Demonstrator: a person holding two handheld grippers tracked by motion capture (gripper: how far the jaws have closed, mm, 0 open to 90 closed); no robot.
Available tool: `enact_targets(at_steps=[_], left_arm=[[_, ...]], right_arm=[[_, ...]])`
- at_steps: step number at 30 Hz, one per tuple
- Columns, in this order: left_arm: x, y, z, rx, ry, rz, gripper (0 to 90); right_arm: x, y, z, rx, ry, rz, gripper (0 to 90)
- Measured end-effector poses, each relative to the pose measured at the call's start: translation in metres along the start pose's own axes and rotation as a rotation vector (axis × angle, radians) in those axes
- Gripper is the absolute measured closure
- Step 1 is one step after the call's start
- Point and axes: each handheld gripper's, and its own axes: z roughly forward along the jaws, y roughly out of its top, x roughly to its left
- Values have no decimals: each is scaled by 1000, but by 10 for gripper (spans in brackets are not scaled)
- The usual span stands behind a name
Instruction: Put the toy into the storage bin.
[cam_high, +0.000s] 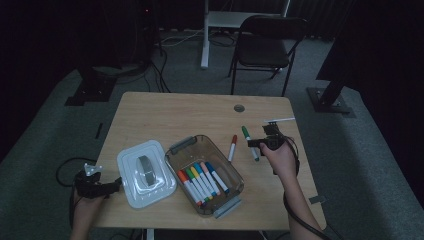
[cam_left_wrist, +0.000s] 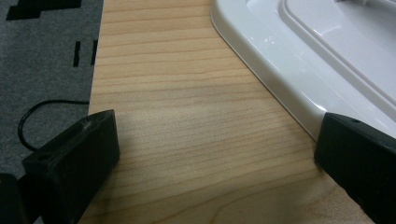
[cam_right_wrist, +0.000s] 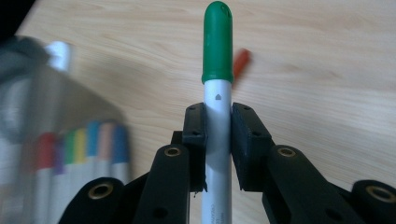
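Wooden table (cam_high: 165, 112), light grain, set on grey carpet. White lid (cam_high: 145, 172) flat at left front, grey handle on top. Clear plastic box (cam_high: 204, 172) just right of lid, lying diagonal, grey latches at both ends; row of capped markers (cam_high: 202, 182) inside, side by side, parallel to the long walls. Left gripper (cam_high: 112, 186) at the left front table edge, jaws wide apart over bare wood, nothing between; right jaw just beside the lid rim (cam_left_wrist: 280, 79). Right gripper (cam_high: 264, 142) right of the box, clamped across a green marker (cam_high: 250, 142) at its white barrel; pads pressed on both sides (cam_right_wrist: 217, 135). Long axis running along the jaws, green cap end pointing out beyond the tips, away from the person. Red marker (cam_high: 232, 147) loose on the table between box and green marker, cap toward the far edge.
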Motion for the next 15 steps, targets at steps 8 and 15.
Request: enact_targets(at_steps=[8,15], left_arm=[[0,0,0,-1,1,0,7],[0,0,0,-1,0,0,6]], right_arm=[[51,9,-23,-31,112,-115,768],[90,11,-35,-46,178,-192,768]])
